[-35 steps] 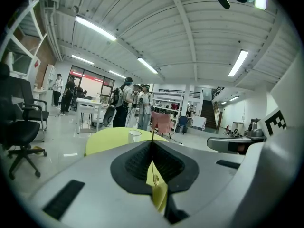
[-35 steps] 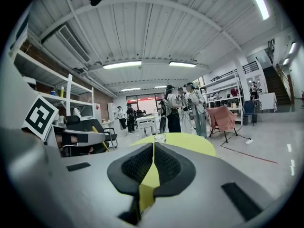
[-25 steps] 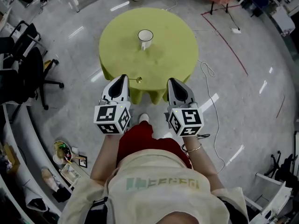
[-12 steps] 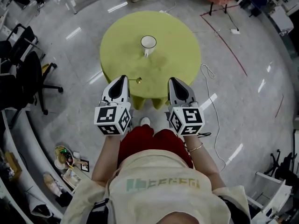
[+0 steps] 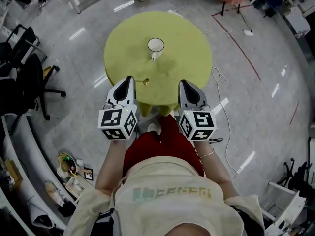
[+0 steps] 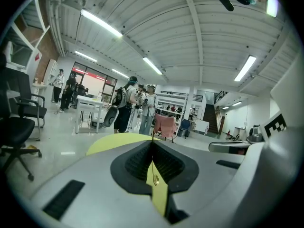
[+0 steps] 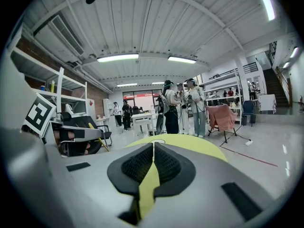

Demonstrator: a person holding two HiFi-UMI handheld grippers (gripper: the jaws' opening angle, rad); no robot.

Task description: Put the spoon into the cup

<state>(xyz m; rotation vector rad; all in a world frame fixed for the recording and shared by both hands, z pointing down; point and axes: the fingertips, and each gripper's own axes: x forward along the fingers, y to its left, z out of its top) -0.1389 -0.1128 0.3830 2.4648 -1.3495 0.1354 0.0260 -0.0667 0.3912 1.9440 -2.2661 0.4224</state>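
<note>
A white cup [image 5: 155, 45] stands upright near the middle of the round yellow-green table [image 5: 187, 48]. A small gold spoon [image 5: 144, 81] lies on the cloth near the table's front edge. My left gripper [image 5: 129, 78] is shut and empty, its tip just left of the spoon and apart from it. In the left gripper view the spoon [image 6: 153, 179] shows through the thin slit between the shut jaws of the left gripper [image 6: 152, 142]. My right gripper [image 5: 182, 82] is shut and empty at the front edge, right of the spoon; in its own view the right gripper [image 7: 153, 144] points over the table.
A black office chair [image 5: 29, 80] stands on the grey floor at the left. A white cable [image 5: 222, 107] trails over the floor right of the table. Several people [image 7: 179, 109] and desks stand beyond the table. Clutter [image 5: 66, 163] lies on the floor at the lower left.
The person has stepped a little closer to the table, one leg now forward. Both grippers stay shut and sit slightly higher in the head view, nearer the table edge.
</note>
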